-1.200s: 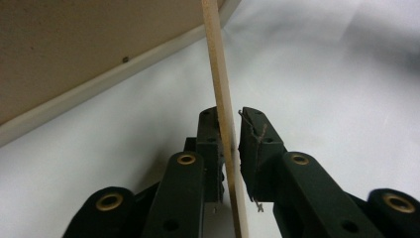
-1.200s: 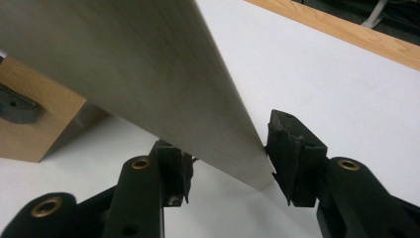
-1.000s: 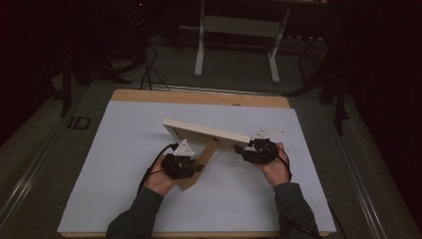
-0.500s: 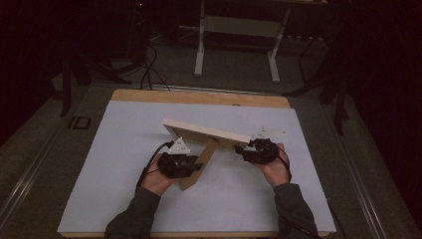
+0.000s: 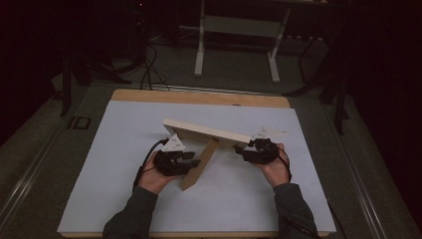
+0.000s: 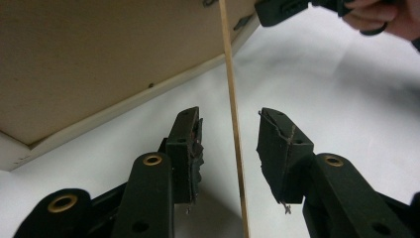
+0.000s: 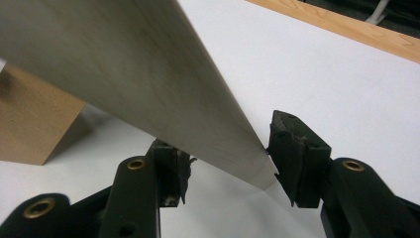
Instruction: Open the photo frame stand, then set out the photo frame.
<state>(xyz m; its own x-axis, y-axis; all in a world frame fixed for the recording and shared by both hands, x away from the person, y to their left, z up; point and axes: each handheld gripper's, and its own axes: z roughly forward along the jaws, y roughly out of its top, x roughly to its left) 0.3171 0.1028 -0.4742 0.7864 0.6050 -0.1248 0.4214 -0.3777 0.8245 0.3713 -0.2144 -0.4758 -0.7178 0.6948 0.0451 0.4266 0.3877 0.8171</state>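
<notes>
The white table sheet (image 5: 124, 164) leaves wide free room on every side of the wooden picture frame (image 5: 206, 133), which stands tilted near its middle. At the frame's right corner, the right gripper (image 7: 225, 163) grasps it, and should hold steady. Below the frame, the left gripper (image 6: 229, 148) is released around the thin stand leg (image 6: 233, 114); it should close squarely, I think.

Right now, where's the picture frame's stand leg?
In the high view the stand leg slants from under the picture frame down to the white table cover, beside the left gripper, whose open jaws straddle its thin edge.
</notes>
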